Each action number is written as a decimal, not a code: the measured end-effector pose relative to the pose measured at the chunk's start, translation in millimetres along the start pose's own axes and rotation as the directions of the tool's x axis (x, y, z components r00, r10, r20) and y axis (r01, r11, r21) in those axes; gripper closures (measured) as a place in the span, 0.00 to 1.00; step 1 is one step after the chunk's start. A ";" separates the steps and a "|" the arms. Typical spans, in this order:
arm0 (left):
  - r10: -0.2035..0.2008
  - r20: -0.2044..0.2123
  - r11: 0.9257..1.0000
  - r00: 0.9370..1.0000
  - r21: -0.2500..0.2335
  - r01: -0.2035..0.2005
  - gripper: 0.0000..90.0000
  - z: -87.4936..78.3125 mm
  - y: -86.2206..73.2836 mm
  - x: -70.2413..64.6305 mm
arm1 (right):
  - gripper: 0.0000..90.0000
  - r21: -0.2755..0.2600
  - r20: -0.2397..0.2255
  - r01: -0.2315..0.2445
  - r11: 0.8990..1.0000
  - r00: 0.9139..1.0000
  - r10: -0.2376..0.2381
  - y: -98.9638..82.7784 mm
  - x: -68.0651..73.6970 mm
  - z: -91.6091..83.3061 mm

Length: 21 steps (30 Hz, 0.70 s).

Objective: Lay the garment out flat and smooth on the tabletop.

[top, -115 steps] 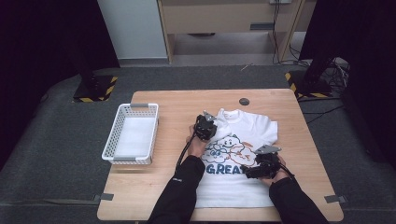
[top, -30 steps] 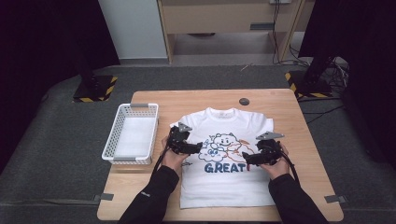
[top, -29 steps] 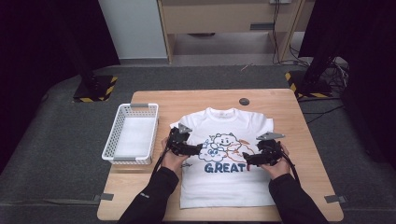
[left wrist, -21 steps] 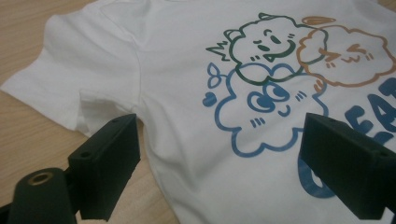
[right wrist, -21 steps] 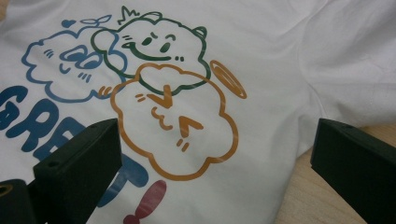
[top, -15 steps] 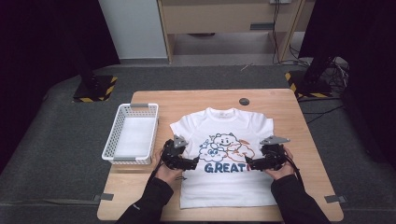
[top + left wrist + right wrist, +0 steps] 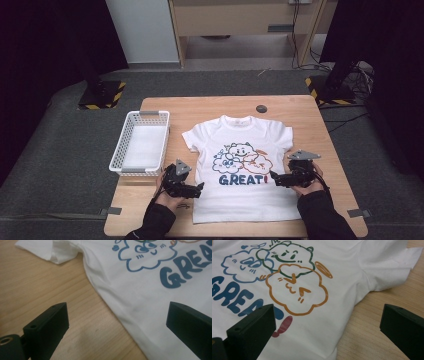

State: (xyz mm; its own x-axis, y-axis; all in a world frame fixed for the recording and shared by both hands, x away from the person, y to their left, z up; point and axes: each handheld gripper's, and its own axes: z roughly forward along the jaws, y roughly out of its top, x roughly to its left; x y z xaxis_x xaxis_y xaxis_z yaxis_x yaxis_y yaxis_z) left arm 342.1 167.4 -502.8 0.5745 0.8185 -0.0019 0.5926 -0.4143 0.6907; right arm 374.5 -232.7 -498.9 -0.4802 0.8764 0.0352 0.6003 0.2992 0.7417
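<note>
Both jaws wide, empty: left gripper [image 7: 200,188] and right gripper [image 7: 273,176] straddle t-shirt [image 7: 240,170] side edges; left's jaws just opened. Pinch both layers evenly.

Matt cotton T-shirt [image 7: 239,170], wooden table [image 7: 210,106]

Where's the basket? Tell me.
In the high view the basket sits on the table's left side, just left of the shirt and beyond the left tool.
</note>
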 end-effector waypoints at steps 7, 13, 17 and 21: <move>-0.011 -0.030 0.999 0.999 0.042 0.013 0.03 -9.3 -18.3 6.4 | 0.01 0.012 0.032 0.014 1.000 0.999 -0.015 -13.9 -5.5 0.1; -0.019 -0.068 0.997 0.997 0.075 0.024 0.02 -20.0 -33.5 17.1 | 0.01 0.034 0.039 0.005 0.999 0.999 -0.006 -22.1 -12.8 -2.3; -0.014 -0.073 0.996 0.997 0.089 0.021 0.02 -26.9 -43.3 25.4 | 0.01 0.046 0.034 0.004 0.999 0.999 -0.005 -28.7 -18.9 -5.5; -0.018 -0.078 0.992 0.997 0.122 0.028 0.02 -31.2 -53.8 34.0 | 0.01 0.051 0.022 -0.013 0.999 1.000 0.011 -34.5 -26.2 -9.5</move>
State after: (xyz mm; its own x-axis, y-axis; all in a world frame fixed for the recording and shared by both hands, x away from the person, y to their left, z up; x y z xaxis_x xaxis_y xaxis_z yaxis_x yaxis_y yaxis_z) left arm 312.2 229.9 -517.5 0.5177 0.8545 0.0419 0.6727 -0.4368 0.5972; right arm 360.3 -269.6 -519.0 -0.4592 0.8879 0.0290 0.6380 0.3069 0.7062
